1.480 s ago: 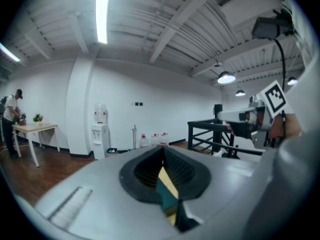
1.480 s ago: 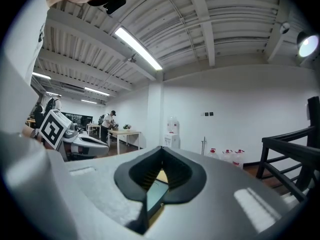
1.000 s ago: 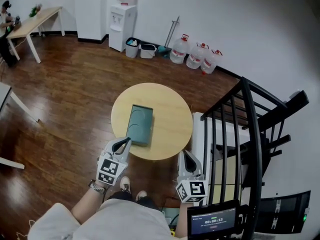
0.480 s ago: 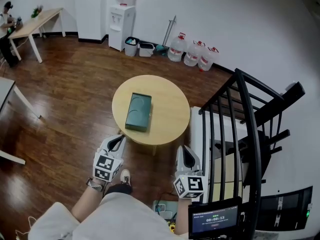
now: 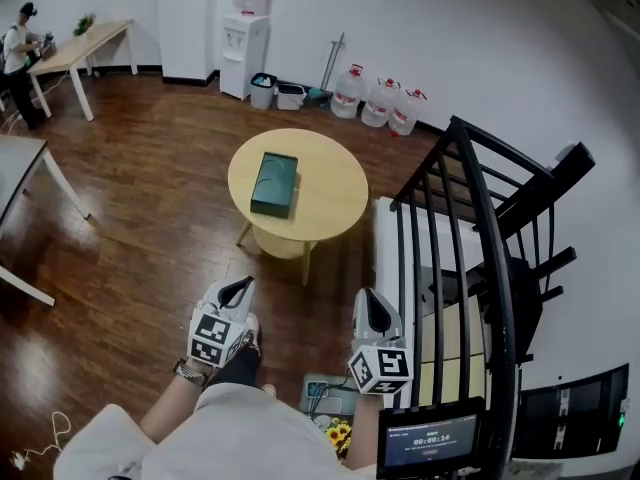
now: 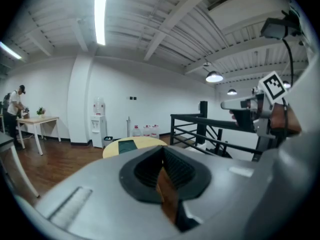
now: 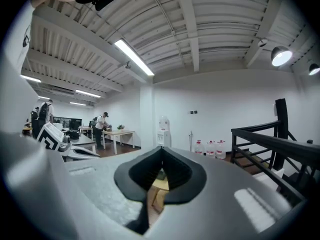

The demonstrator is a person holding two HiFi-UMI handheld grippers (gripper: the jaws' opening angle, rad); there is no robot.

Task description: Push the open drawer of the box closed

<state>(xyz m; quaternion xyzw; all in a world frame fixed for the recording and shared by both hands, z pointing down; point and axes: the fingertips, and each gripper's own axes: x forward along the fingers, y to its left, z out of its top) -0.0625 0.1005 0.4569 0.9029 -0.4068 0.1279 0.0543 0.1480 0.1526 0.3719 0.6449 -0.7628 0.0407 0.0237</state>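
A dark green box (image 5: pixel 274 183) lies flat on the round wooden table (image 5: pixel 330 193), left of its middle; from here I cannot tell whether a drawer stands out of it. In the left gripper view the box (image 6: pixel 127 145) shows far off on the table top. My left gripper (image 5: pixel 243 286) hangs shut and holds nothing, well short of the table over the floor. My right gripper (image 5: pixel 366 298) is shut too, with nothing between its tips, beside the white step. In both gripper views the jaws meet tip to tip.
A black stair railing (image 5: pixel 480 228) runs down the right side. Several water jugs (image 5: pixel 380 103), bins and a water dispenser (image 5: pixel 244 43) stand along the far wall. A person (image 5: pixel 18 48) stands at a long desk (image 5: pixel 80 48) at far left. A tablet (image 5: pixel 425 438) sits below.
The table and box have drawn away up the head view. Both grippers, still shut, have pulled back from the table's near edge and now hang over the floor.
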